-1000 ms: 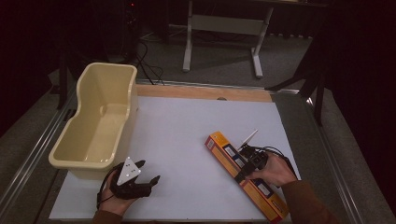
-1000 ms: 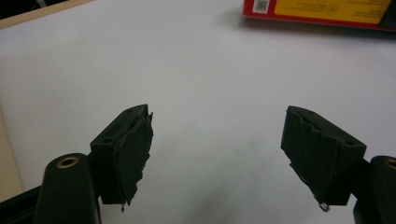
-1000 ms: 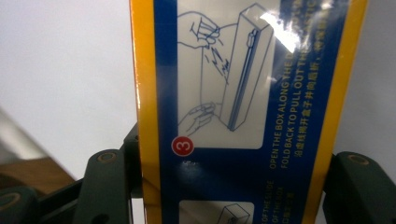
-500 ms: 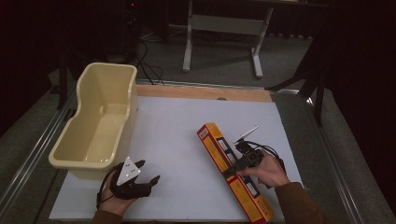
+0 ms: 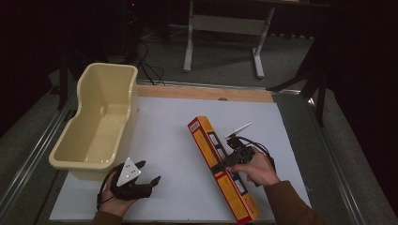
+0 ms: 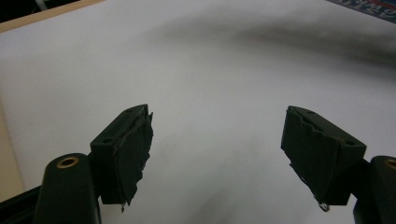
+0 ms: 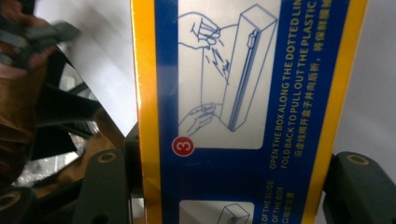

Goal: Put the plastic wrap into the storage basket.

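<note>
Box (image 5: pixel 222 168), long yellow-and-blue carton, sits right of centre in the high view, on the white table sheet (image 5: pixel 173 140). Long axis runs diagonally: one end up near mid-frame, the other down at the bottom edge, right of centre.

Right gripper (image 5: pixel 224 164) is clamped across the box about mid-length, jaws straddling its narrow width, so the grip is square to the long axis. In the right gripper view the box (image 7: pixel 243 107) fills the gap between the two jaws, printed instruction panel facing the camera. Can't tell from these frames whether the box is lifted or resting on the sheet.

Left gripper (image 5: pixel 143 180) is at lower left of the high view, released, jaws spread, holding nothing. In the left gripper view its pads (image 6: pixel 135 149) stand wide apart over bare sheet, with a sliver of the box (image 6: pixel 369 7) at the top right corner.

Cream tub (image 5: pixel 96 124) sits at the left of the high view, just above the left gripper and well apart from the box.

Key relation, my read: if the box is headed for the tub, it goes up and left in frame. The tub's long side runs roughly top to bottom in frame, so the box's diagonal axis likely needs some rotation to match. Mid-length grip should limit droop at the ends. The right hand already has it.
</note>
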A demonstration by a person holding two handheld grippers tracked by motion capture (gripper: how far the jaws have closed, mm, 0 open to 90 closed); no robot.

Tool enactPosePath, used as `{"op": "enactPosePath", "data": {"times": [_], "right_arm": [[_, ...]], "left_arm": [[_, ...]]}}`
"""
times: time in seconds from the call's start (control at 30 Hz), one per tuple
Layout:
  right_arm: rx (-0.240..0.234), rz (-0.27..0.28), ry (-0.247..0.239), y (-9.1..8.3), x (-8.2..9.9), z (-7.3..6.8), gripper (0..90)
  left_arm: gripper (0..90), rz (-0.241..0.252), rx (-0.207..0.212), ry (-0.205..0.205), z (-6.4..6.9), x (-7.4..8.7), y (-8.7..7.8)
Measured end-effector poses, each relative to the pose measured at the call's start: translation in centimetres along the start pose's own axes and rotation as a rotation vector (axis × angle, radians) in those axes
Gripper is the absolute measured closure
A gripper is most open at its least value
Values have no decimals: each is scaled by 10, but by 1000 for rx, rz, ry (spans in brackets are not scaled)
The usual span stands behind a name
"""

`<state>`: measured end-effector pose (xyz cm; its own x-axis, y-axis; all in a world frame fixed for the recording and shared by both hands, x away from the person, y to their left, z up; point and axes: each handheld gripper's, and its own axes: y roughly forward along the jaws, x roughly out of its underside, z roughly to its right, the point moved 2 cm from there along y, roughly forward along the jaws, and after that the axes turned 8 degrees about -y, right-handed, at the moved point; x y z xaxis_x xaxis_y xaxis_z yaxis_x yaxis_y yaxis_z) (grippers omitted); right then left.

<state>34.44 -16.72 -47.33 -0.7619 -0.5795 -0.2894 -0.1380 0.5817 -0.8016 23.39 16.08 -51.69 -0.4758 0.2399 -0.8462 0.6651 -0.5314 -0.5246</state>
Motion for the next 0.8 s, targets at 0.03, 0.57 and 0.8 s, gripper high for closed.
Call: {"op": "enactPosePath", "data": {"times": [0.03,0.57,0.8], "right_arm": [[-6,10,0,0,-2,-2,393],[-91,121,11,0,-40,-29,394],[-127,161,11,-5,-54,-37,393]], "left_arm": [[243,1,0,0,0,0,0],[242,11,-3,-2,-1,-1,-2],[242,13,-3,-2,-1,-1,-2]]}}
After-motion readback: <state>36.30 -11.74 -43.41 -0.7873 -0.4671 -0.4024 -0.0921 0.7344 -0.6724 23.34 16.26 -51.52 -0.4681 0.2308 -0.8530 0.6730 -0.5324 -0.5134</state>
